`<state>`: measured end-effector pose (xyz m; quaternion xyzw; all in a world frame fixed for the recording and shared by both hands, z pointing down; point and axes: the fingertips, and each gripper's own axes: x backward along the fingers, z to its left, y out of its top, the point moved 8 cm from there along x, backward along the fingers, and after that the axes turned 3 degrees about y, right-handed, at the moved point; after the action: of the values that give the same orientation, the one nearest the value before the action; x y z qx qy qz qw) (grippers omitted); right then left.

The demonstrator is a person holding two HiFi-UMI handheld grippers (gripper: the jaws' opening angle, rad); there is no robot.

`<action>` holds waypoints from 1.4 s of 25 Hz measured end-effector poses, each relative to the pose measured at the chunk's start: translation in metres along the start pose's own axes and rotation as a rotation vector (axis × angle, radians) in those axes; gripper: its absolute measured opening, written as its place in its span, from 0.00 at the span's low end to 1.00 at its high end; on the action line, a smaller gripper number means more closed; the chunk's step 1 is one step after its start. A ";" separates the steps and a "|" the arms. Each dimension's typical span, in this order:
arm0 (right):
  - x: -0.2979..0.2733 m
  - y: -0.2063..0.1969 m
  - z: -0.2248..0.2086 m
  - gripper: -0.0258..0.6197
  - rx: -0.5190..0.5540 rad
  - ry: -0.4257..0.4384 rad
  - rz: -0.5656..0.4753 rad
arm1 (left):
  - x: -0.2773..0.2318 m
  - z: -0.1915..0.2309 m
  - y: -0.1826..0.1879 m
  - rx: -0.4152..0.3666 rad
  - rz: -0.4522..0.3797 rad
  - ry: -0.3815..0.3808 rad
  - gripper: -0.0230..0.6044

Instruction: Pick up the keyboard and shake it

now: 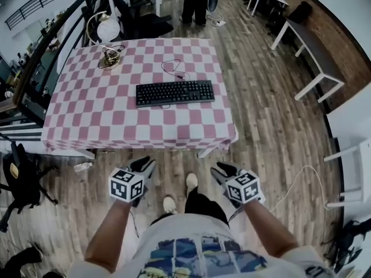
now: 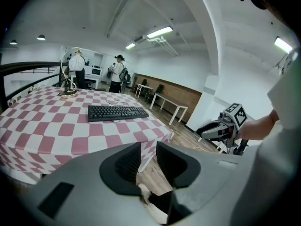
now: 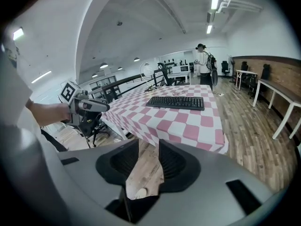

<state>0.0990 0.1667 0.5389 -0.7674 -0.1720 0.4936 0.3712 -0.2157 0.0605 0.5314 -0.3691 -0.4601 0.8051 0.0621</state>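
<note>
You stood just short of the table point(image 1: 81, 112), which was draped in a pink-and-white checked cloth. A person point(image 1: 196, 2) stood on the wooden floor point(image 1: 272, 126) beyond its far end. The black keyboard point(image 1: 175, 92) lay flat near the middle of the cloth, untouched and well apart from both grippers. Your left gripper point(image 1: 146, 164) hung over the floor before the table's near edge, its jaws a narrow gap apart with nothing between them. Your right gripper point(image 1: 225, 168) was beside it, likewise narrowly parted and empty. A desk lamp point(image 1: 108, 30) stood towards the far left corner, and a thin cable point(image 1: 174, 67) lay just behind the keyboard.
</note>
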 end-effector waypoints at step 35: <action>-0.283 0.220 -0.403 0.35 -0.252 0.137 0.174 | -0.248 0.292 0.129 0.255 0.284 0.266 0.36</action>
<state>0.3049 -0.3197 0.6500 -0.8518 -0.1397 0.4450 0.2385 -0.1966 -0.3249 0.6516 -0.5221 -0.2858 0.8017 0.0544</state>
